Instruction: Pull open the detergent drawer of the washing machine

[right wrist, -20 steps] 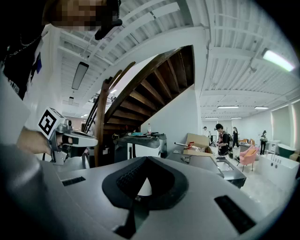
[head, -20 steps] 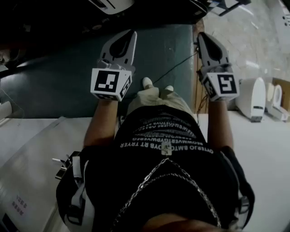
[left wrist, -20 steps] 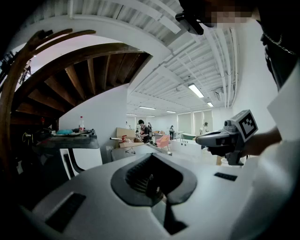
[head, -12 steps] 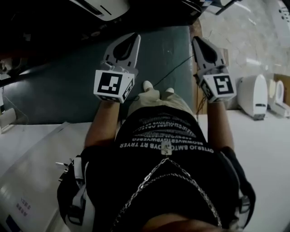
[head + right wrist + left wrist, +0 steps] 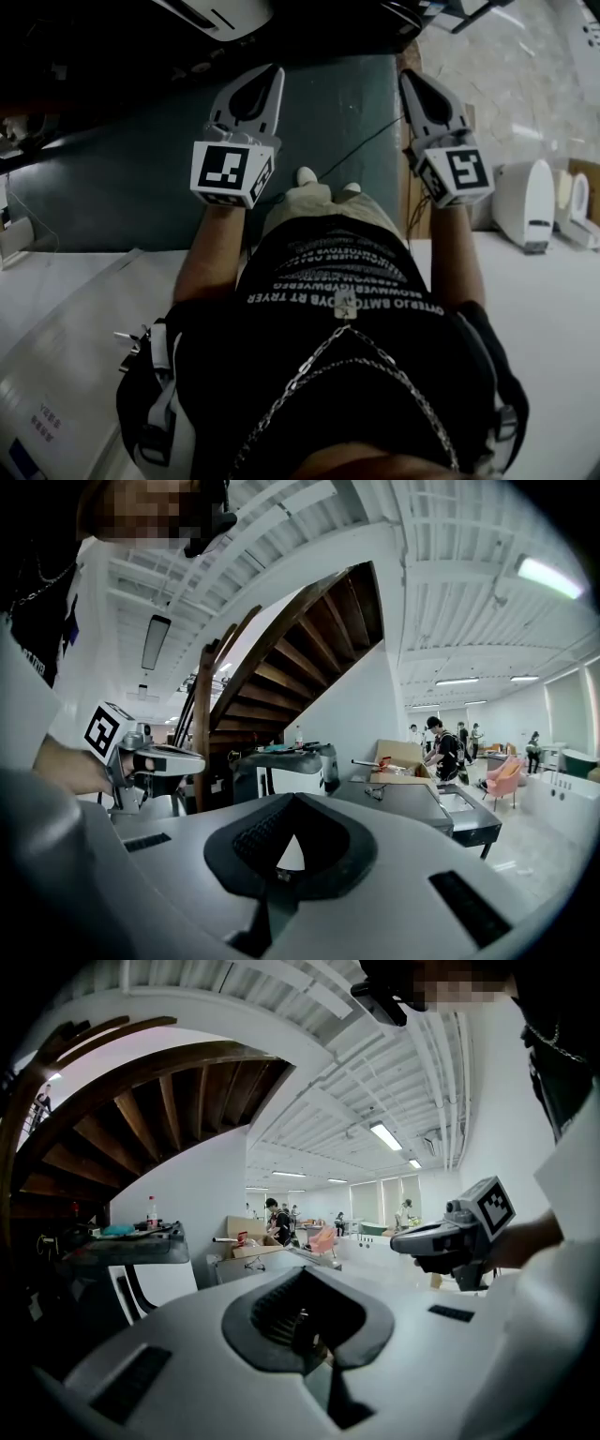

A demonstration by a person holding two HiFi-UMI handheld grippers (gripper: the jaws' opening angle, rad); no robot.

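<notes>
Held out over the dark green floor [image 5: 112, 178], the 2 pairs closed tip to tip and gripping nothing: left tongs [image 5: 272, 75] at 11 o'clock, right tongs [image 5: 411, 77] at 1 o'clock. No detergent drawer found in any view (possibly on the white appliance [image 5: 56, 375] at 8 o'clock, though impossible to tell). Probably light, rigid plastic sliding on rails; best hooked at the front recess and pulled straight, without twisting.

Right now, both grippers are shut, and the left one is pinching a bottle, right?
Not quite. The left gripper is shut, but on nothing: the left gripper view shows its jaws together with no bottle between them. The right gripper is shut too.
</notes>
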